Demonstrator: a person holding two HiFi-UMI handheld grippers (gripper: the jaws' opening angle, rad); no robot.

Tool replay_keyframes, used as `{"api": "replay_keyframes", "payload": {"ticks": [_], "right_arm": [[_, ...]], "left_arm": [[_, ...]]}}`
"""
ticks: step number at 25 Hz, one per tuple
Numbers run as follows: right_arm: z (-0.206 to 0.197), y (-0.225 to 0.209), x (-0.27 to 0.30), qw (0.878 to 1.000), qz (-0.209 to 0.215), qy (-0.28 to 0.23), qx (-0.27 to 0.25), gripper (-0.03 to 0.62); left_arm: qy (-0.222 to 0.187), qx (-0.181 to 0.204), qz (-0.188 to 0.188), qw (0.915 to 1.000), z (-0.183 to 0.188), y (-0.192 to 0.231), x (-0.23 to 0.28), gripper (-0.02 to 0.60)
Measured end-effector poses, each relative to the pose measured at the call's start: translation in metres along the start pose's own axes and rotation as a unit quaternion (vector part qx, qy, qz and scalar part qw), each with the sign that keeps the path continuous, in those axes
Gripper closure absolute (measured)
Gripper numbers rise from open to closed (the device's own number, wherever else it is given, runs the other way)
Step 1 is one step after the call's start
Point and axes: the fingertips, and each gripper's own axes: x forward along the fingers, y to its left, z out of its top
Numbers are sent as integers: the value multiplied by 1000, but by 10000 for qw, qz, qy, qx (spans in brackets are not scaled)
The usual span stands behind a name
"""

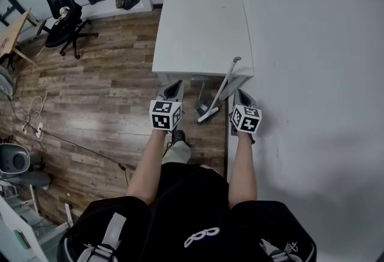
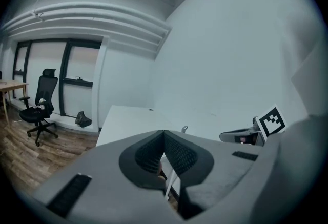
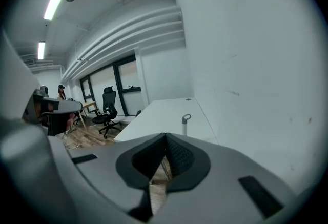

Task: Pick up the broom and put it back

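A broom (image 1: 223, 86) with a white handle leans against the near edge of the white table (image 1: 198, 21), its head on the floor. The looped handle top (image 3: 186, 118) shows above the table edge, also in the left gripper view (image 2: 184, 128). My left gripper (image 1: 174, 89) is just left of the broom head, and my right gripper (image 1: 242, 98) is just right of the handle, next to the wall. The left gripper (image 2: 164, 133) has its pads together with nothing held. The right gripper (image 3: 165, 136) is likewise shut and empty.
A white wall runs close along the right. A grey dustpan-like thing (image 1: 207, 102) sits under the table beside the broom head. A black office chair (image 1: 63, 21) stands far left on the wood floor, with cables (image 1: 36, 117) nearer. My shoe (image 1: 178, 136) is below the left gripper.
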Motion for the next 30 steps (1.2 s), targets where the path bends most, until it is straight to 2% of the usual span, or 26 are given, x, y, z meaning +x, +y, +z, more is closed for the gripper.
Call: {"api": "replay_keyframes", "payload": {"ticks": [7, 13, 18, 25, 30], "right_arm": [[9, 12, -56, 9985, 261, -472, 48, 569], [-4, 15, -91, 9976, 384, -576, 38, 569], [-5, 30, -118, 9968, 474, -642, -98, 569], [-17, 36, -138, 9966, 494, -641, -181, 569], [-26, 36, -148, 9967, 455, -642, -201, 569]], "left_arm": [[-105, 91, 117, 9998, -6, -28, -47, 574], [-173, 223, 138, 9995, -17, -57, -74, 575], [-285, 158, 78, 9994, -17, -69, -98, 574], [-384, 316, -60, 9987, -18, -90, -117, 574], [-395, 282, -69, 9988, -27, -95, -127, 574]]}}
